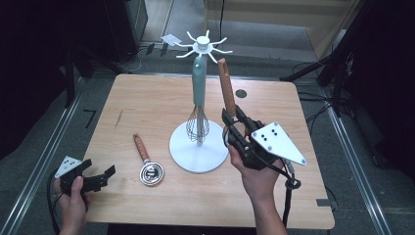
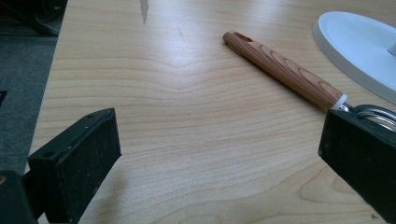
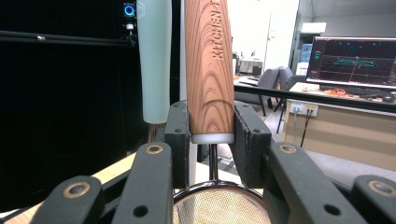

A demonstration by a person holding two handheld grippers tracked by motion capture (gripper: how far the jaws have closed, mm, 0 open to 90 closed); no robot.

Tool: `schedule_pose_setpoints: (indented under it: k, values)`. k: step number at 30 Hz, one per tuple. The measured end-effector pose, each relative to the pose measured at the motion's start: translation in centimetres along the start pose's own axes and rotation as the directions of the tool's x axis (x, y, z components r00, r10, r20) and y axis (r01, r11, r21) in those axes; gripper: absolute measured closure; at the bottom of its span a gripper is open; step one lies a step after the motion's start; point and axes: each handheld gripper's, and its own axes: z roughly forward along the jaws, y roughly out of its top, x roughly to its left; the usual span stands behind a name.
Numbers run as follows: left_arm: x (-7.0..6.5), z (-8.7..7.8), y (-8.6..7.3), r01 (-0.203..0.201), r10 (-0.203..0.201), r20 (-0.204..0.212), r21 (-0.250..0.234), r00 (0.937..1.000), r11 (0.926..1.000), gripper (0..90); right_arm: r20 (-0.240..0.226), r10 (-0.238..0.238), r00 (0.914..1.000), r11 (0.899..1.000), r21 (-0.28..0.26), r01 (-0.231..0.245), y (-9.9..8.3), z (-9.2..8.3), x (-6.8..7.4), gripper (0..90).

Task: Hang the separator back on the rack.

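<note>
Right gripper view | strainer handle (image 3: 209, 70) upright | clamped between fingers (image 3: 180, 140)

stand (image 1: 198, 152) blocks centre | ladle (image 1: 148, 164) left | table (image 1: 142, 93) far-left free

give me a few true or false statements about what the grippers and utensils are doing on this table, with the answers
1. The right gripper is shut on the wooden-handled mesh strainer, handle pointing up. True.
2. The left gripper holds the wooden-handled steel utensil lying on the wooden table. False: its jaws stand open with nothing between them, and that utensil lies flat on the table.
3. A mint-handled wire whisk hangs from the white hook stand. True.
4. The strainer already hangs on a hook. False: it is in the right gripper beside the stand.
5. The stand has a square base. False: it is round.
</note>
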Motion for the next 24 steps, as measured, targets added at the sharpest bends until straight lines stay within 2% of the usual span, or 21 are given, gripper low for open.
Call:
schedule_pose_setpoints:
  k: [14,18,24]
  values:
    - [0.0,0.0,0.0,0.001,-0.001,0.000,-0.001,1.0000,1.0000,0.0,0.016,-0.006,0.9998,1.000,0.018,0.006,-0.1,0.9,0.5,71.6]
    - [0.0,0.0,0.0,-0.001,0.001,0.002,-0.001,1.0000,1.0000,0.0,0.037,-0.035,0.9987,0.999,0.024,0.034,-0.2,1.1,0.6,71.5]
    - [0.0,0.0,0.0,0.000,0.000,0.004,-0.001,1.0000,1.0000,0.0,0.035,-0.034,0.9988,0.999,0.022,0.033,-0.3,1.2,0.6,70.8]
